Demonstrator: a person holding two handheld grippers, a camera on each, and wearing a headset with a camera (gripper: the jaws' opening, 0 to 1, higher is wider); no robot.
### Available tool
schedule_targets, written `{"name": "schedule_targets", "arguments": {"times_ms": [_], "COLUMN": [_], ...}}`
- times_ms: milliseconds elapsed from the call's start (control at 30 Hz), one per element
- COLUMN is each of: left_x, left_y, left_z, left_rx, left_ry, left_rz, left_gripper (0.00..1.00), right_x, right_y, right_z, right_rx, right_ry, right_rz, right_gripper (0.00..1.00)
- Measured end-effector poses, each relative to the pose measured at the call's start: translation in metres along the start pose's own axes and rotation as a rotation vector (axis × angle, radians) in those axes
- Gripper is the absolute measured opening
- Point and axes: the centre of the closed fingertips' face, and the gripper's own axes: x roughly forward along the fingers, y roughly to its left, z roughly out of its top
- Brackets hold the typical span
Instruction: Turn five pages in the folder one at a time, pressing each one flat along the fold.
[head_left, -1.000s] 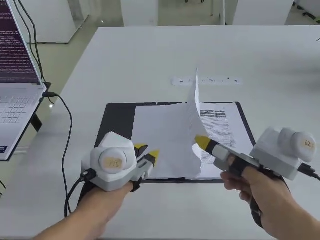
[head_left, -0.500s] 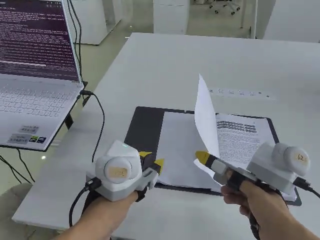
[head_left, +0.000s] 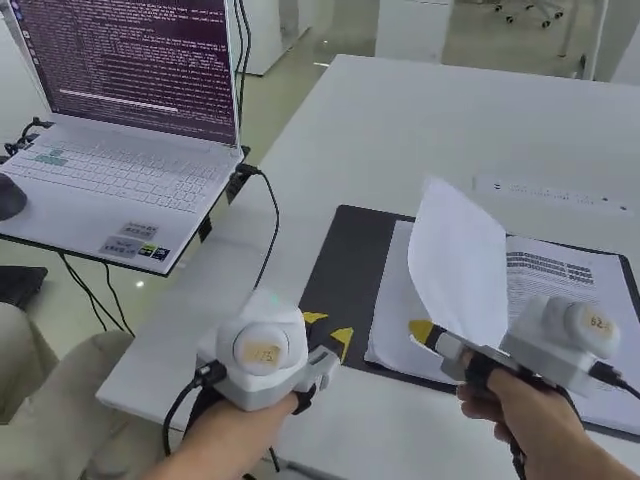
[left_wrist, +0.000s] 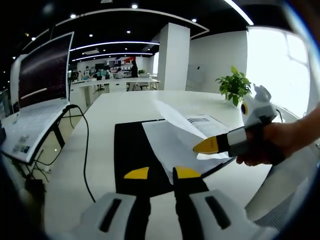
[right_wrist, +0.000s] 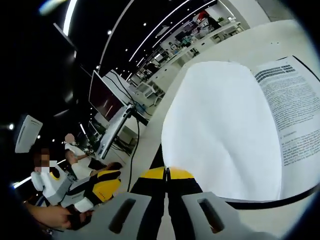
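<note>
Grip: your right gripper (head_left: 424, 331) has its jaws closed on the bottom edge of the page (head_left: 460, 262). In the right gripper view the yellow tips meet on the sheet with no gap.
Page: raised off the stack and curving toward the left. Its lower edge sits in the jaws and its top is free in the air.
Left gripper: your left gripper (head_left: 329, 329) has its jaws parted with nothing between them. It is at the near left corner of the folder (head_left: 345, 262), over the black inner cover and apart from the page. Whether it touches the cover cannot be told.
Folder: lies open and flat on the table (head_left: 400, 110). The black cover is on the left, white sheets are in the middle, and a printed sheet (head_left: 562, 280) shows on the right beyond the raised page.
Table: white. A laptop (head_left: 130, 110) stands open beside its left edge, screen lit with text.
Cable: a black cable (head_left: 272, 225) runs from the laptop's side over the table corner toward your left gripper.
</note>
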Motion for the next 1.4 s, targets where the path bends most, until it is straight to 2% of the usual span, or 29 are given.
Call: {"name": "schedule_targets", "arguments": {"times_ms": [200,400,733,900,1167,1233,1300,1400], "left_x": [-0.001,0.000,0.003,0.009,0.027,0.033,0.041,0.056], "left_y": [0.002,0.003,0.001,-0.003,-0.012,-0.015,-0.021,-0.032], "left_z": [-0.006,-0.012,-0.018,-0.016,-0.014,-0.014,-0.014,-0.018], "left_rx": [-0.014,-0.025,-0.028,-0.027,-0.006,0.007,0.030,0.071], "left_ry": [0.008,0.020,0.039,0.042,0.059,0.068,0.078,0.104], "left_rz": [0.002,0.001,0.000,-0.009,-0.036,-0.050,-0.073,-0.110], "left_gripper": [0.16,0.16,0.16,0.16,0.16,0.16,0.15,0.15], "right_x": [0.013,0.024,0.027,0.025,0.012,0.004,-0.004,-0.016], "right_y": [-0.005,-0.018,-0.025,-0.018,-0.003,-0.004,-0.006,-0.018], "right_z": [-0.015,-0.032,-0.041,-0.042,-0.042,-0.039,-0.032,-0.021], "right_rx": [-0.010,-0.016,-0.060,-0.061,-0.044,-0.042,-0.020,-0.008], "right_ry": [0.052,0.113,0.149,0.156,0.143,0.136,0.108,0.078], "right_rz": [-0.020,-0.049,-0.056,-0.019,0.047,0.050,0.060,0.040], "right_gripper": [0.00,0.00,0.00,0.05,0.08,0.08,0.08,0.08]}}
